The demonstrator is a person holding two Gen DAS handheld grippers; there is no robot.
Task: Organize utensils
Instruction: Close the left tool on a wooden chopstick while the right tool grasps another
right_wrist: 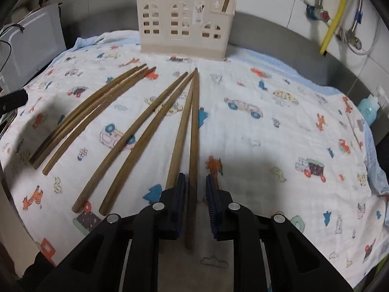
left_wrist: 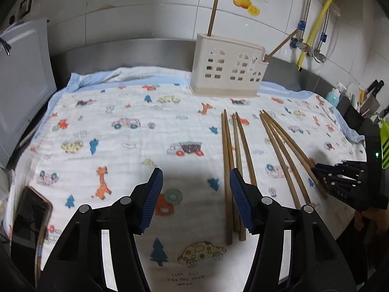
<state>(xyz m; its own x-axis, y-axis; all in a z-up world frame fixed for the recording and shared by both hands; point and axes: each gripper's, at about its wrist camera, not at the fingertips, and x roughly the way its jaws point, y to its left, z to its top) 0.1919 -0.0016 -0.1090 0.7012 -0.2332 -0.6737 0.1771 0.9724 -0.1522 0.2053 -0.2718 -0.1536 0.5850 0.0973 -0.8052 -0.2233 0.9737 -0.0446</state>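
Chopsticks (right_wrist: 136, 121) on patterned cloth (right_wrist: 267, 126), right tool (right_wrist: 194, 202) straddling one loosely, left tool (left_wrist: 195, 197) open, holder (right_wrist: 184, 24) behind

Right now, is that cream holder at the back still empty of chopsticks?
No, two chopsticks already stand in the cream holder, one upright at its left end and one leaning out at its right end.

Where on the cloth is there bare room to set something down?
Free: the cloth between the phone and the chopsticks, in front of the holder; also the stretch right of the right gripper. Crowded: the centre, where the chopsticks fan out.
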